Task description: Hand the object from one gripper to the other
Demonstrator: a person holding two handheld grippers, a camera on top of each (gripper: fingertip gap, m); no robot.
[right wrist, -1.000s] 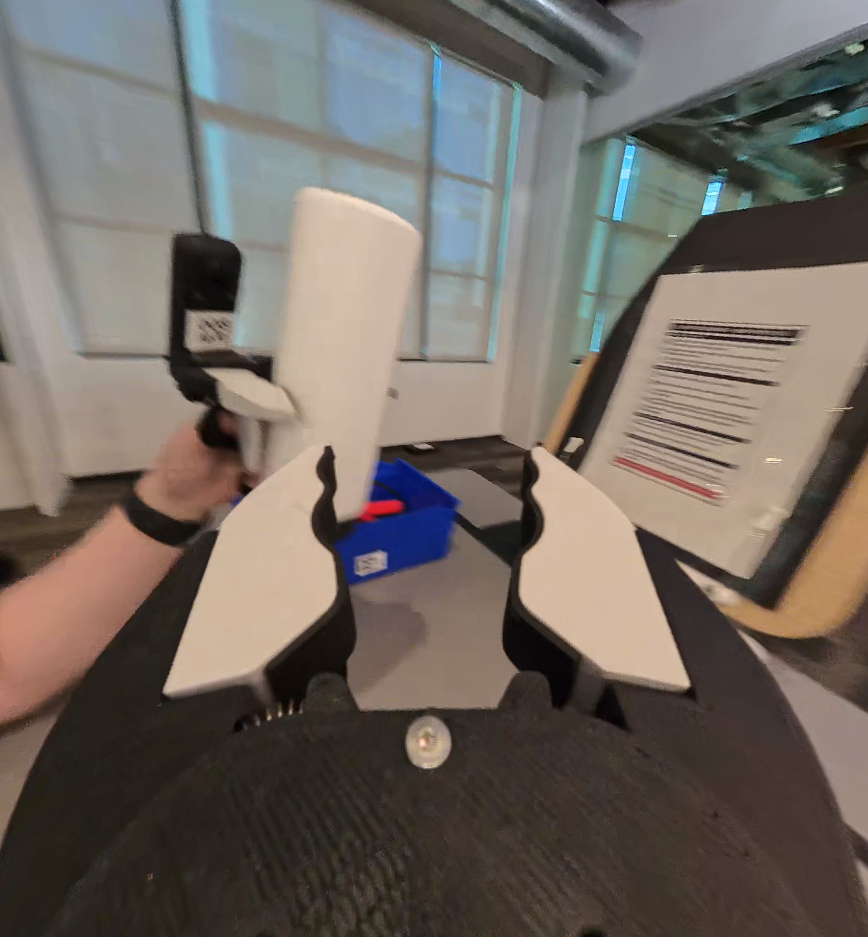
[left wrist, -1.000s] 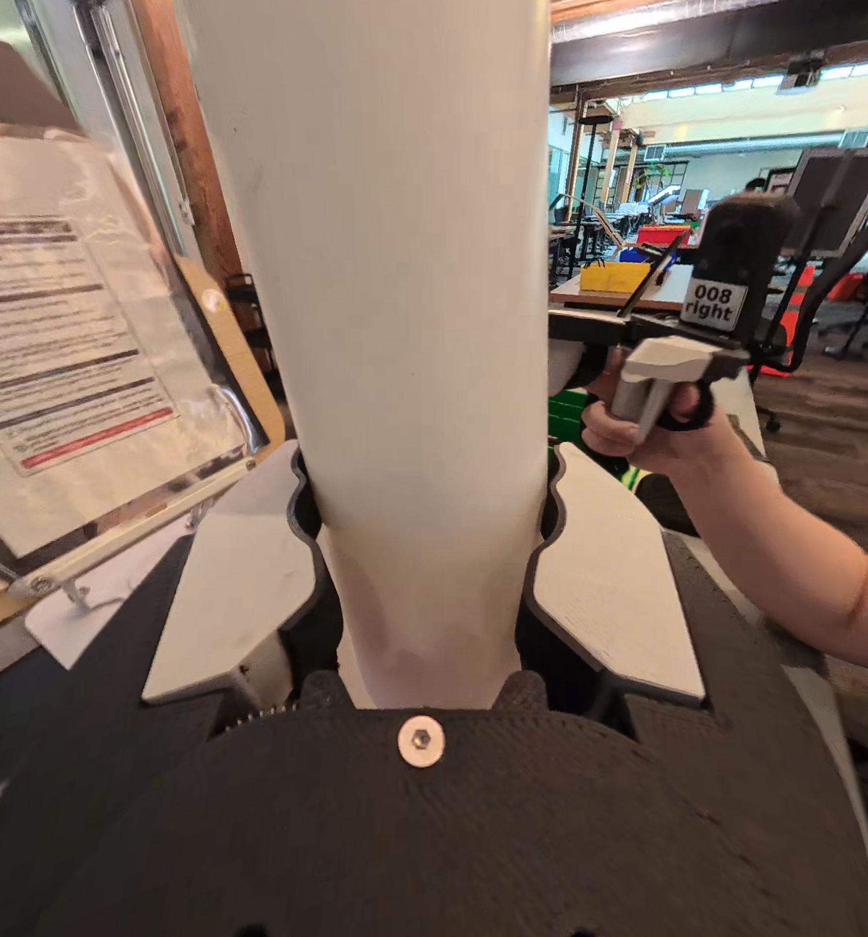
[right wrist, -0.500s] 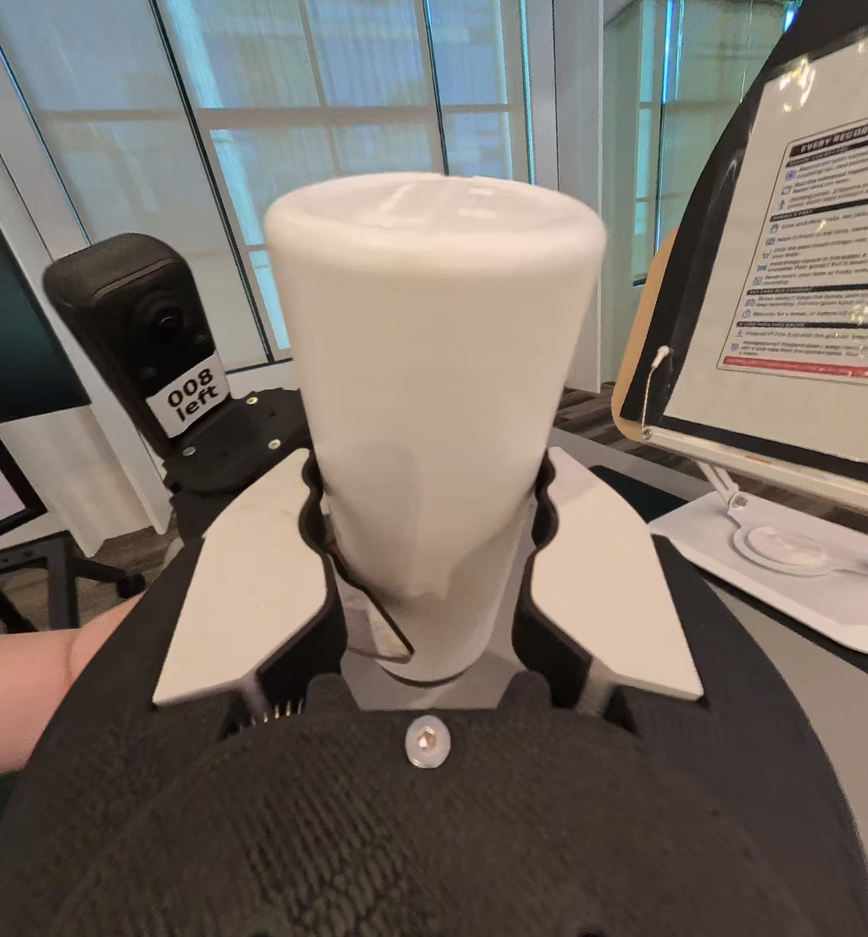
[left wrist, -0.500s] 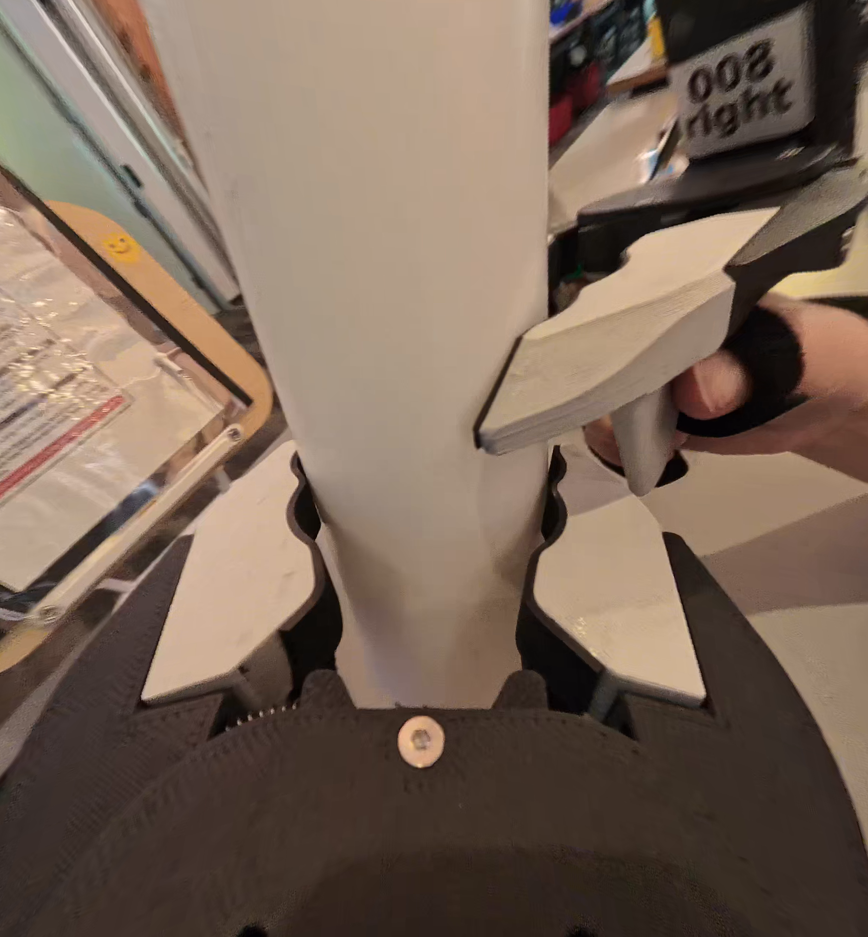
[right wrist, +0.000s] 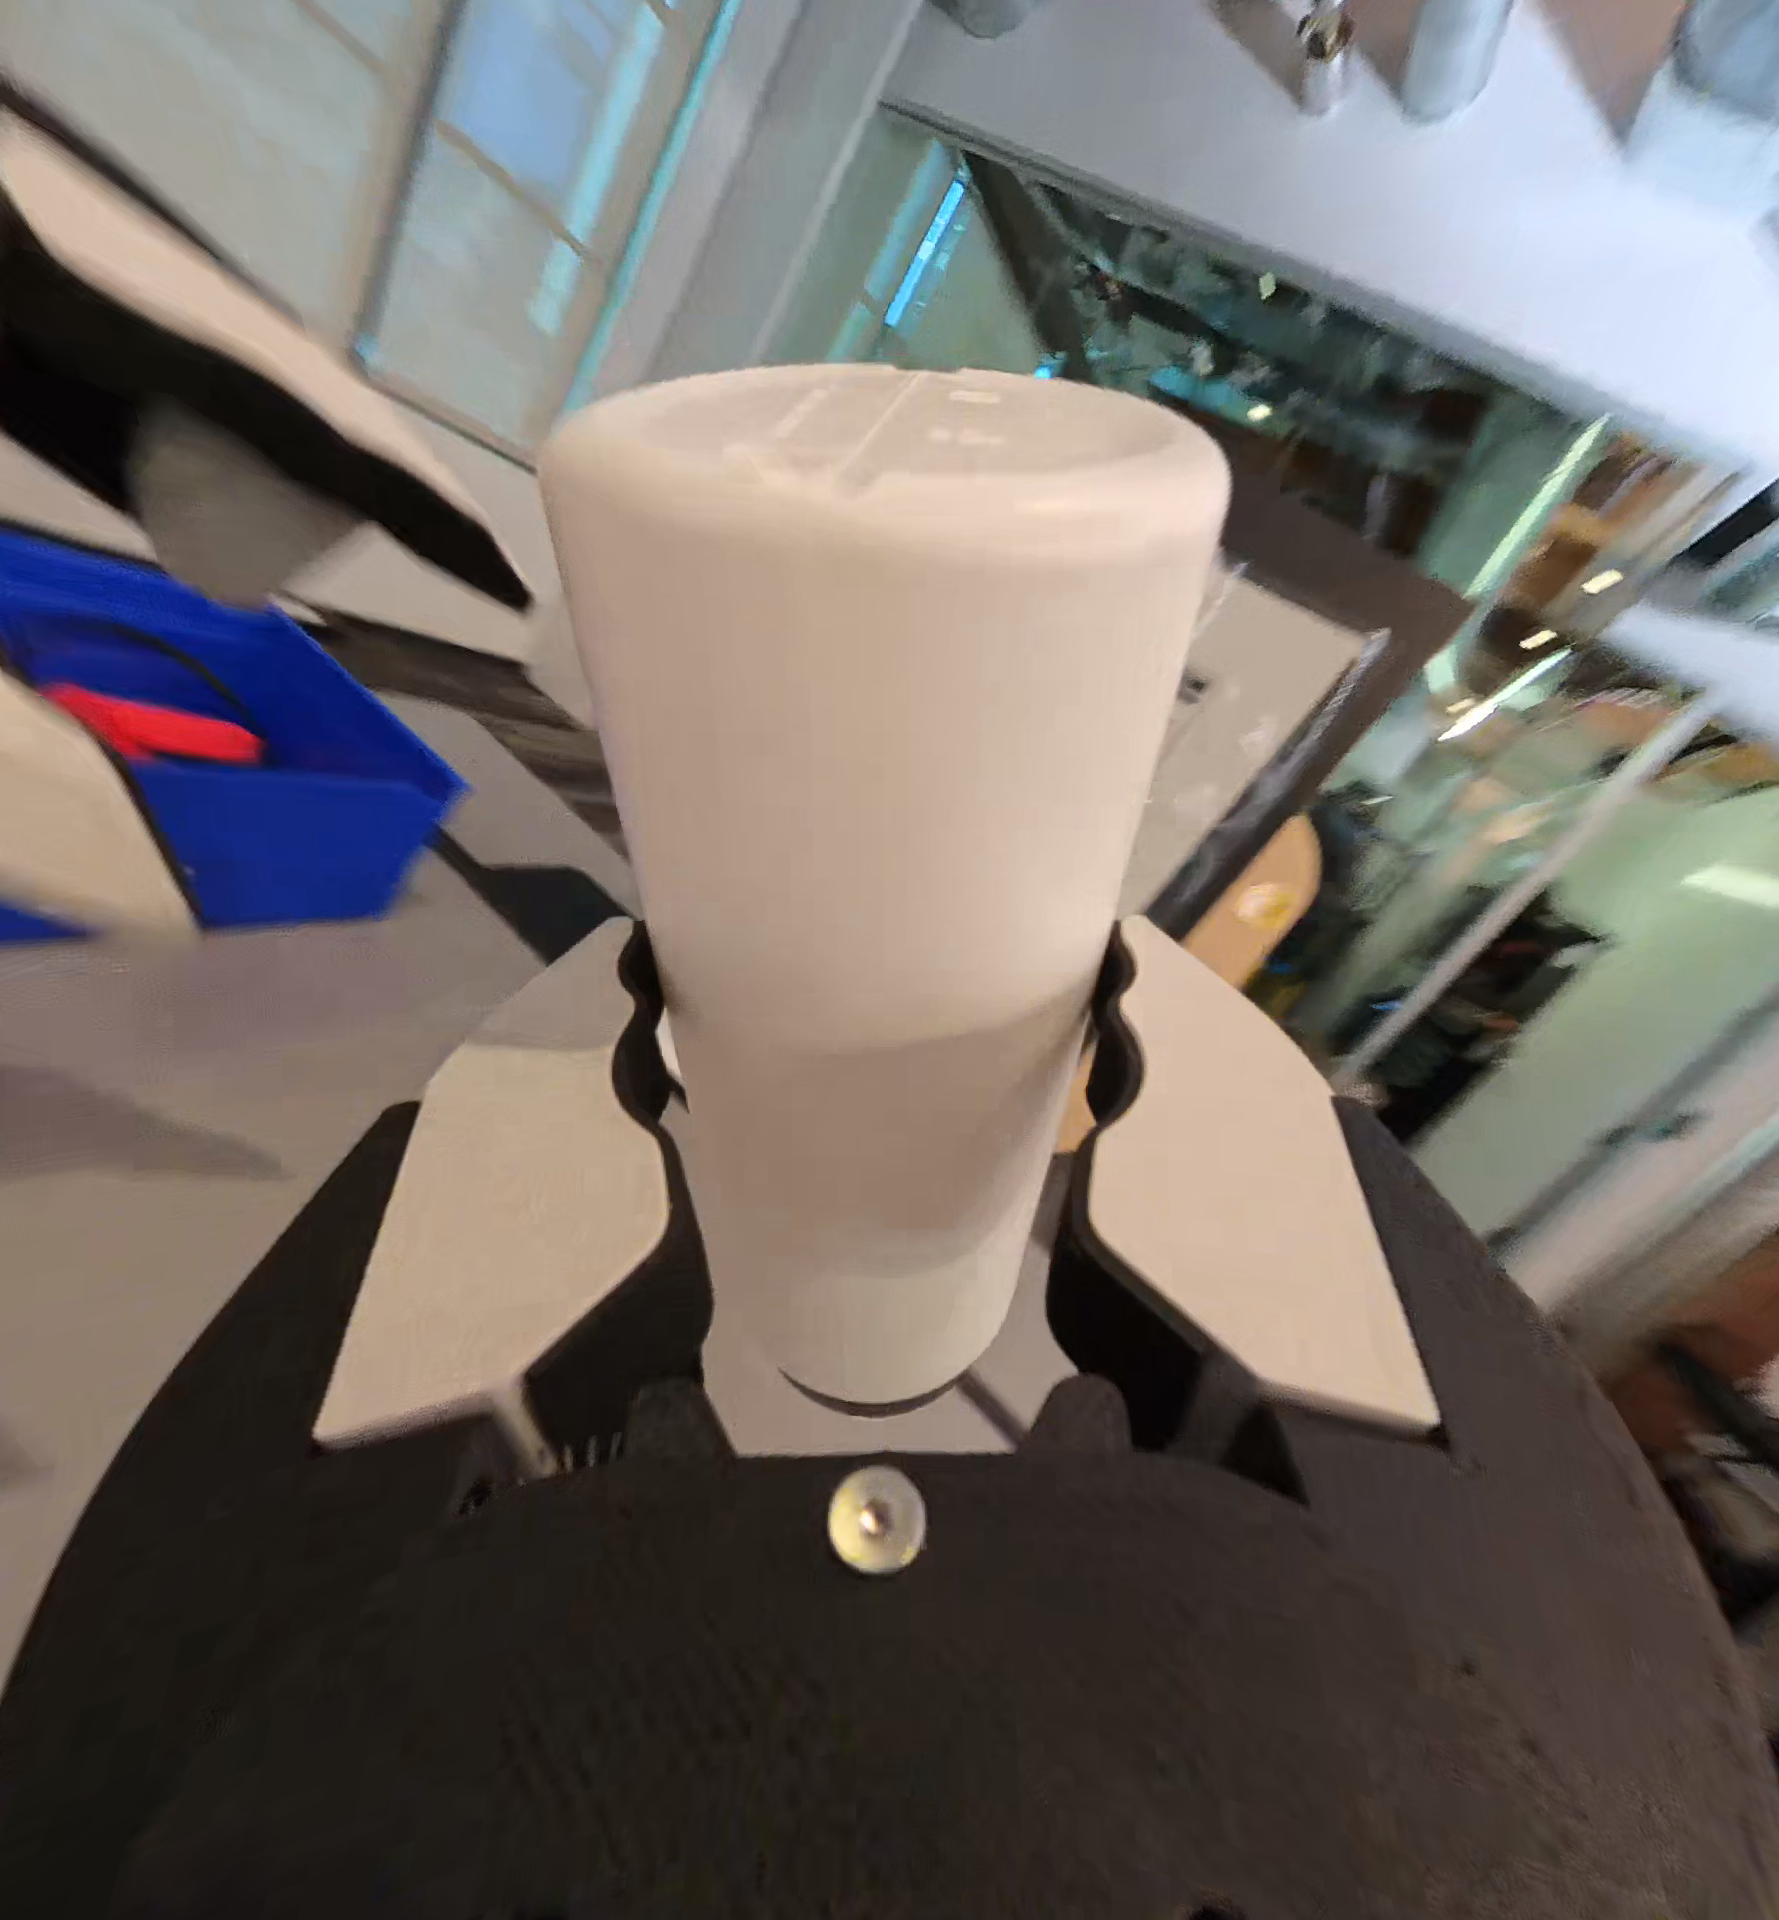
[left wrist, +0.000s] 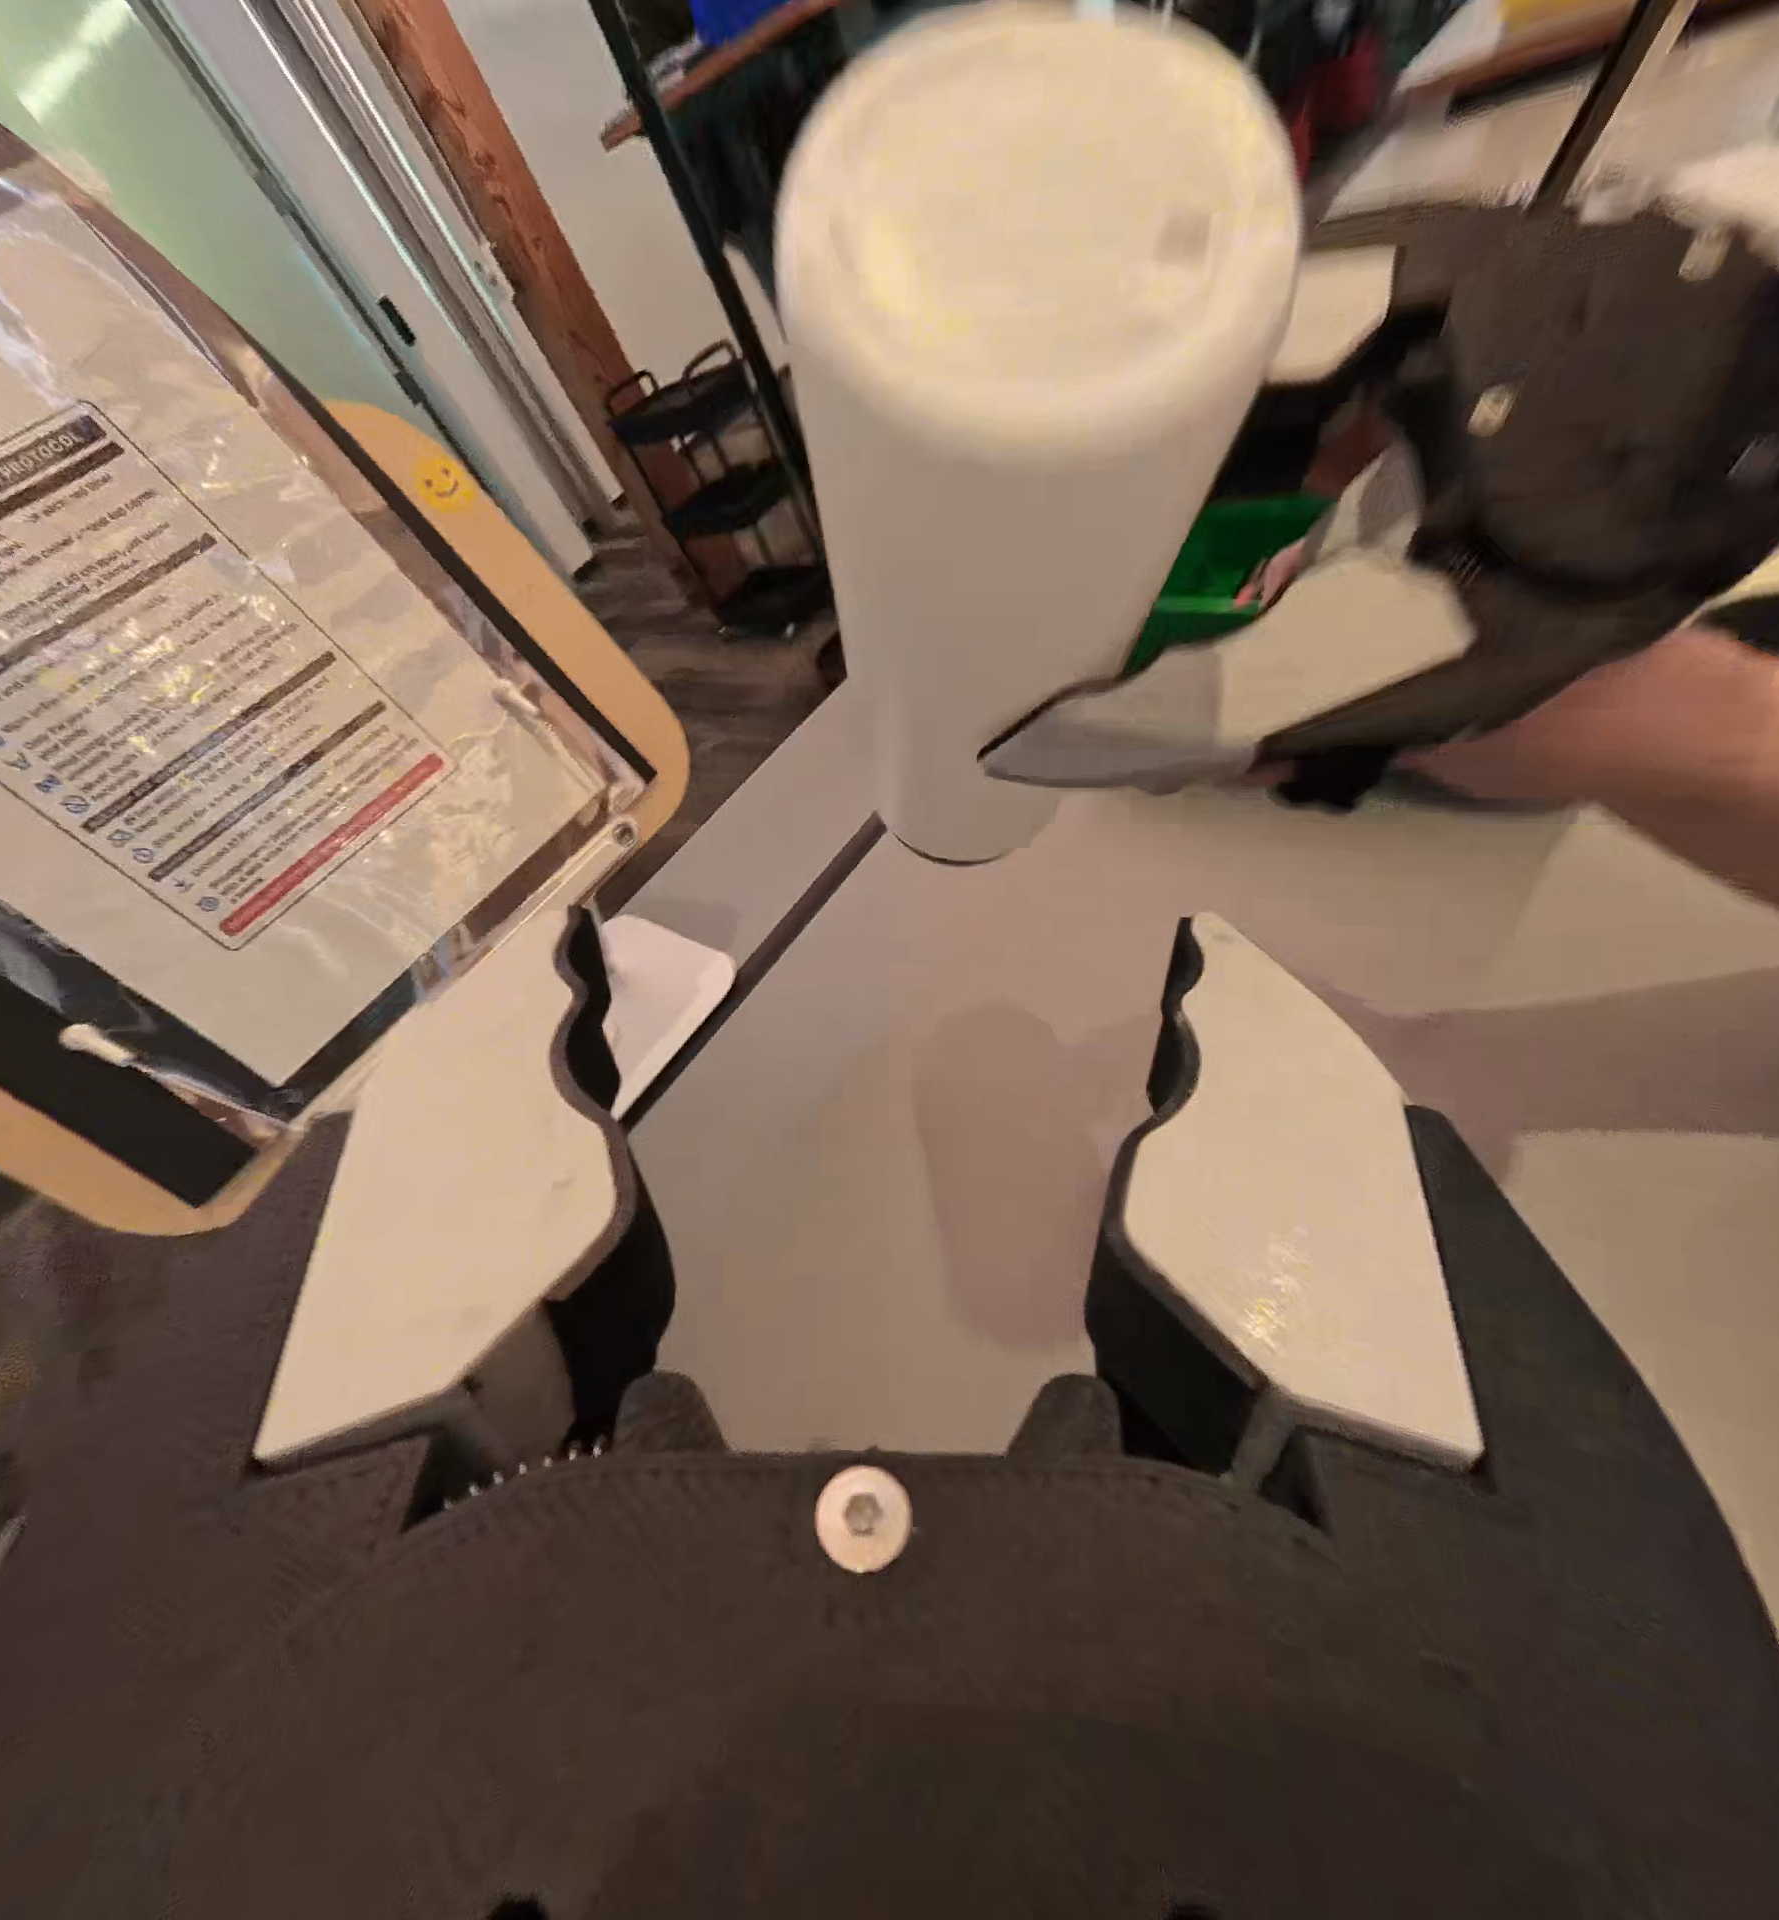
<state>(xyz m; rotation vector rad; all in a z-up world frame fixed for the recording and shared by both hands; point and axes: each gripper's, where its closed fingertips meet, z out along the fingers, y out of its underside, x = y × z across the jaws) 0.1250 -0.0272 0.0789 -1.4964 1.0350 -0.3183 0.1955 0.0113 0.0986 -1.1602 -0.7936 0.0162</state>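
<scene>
A tall white cylinder (right wrist: 864,790) stands upright between the fingers of my right gripper (right wrist: 880,935), which is shut on its lower part. In the left wrist view the cylinder (left wrist: 999,468) hangs above the table ahead of me, with a right gripper finger (left wrist: 1228,707) pressed on its side and a person's arm behind it. My left gripper (left wrist: 882,935) is open and empty, a short way back from the cylinder and not touching it. One of its fingers (right wrist: 241,364) shows blurred at the upper left of the right wrist view.
A grey table (left wrist: 1280,935) lies below both grippers. A stand with a laminated sheet (left wrist: 189,665) is close on the left. A blue bin (right wrist: 272,800) with a red item sits on the table. A green bin (left wrist: 1228,561) and a black cart (left wrist: 729,488) are beyond.
My left gripper has opened and drawn back from the cylinder. My right gripper has closed on it and now holds it alone, tilted and moved away.
</scene>
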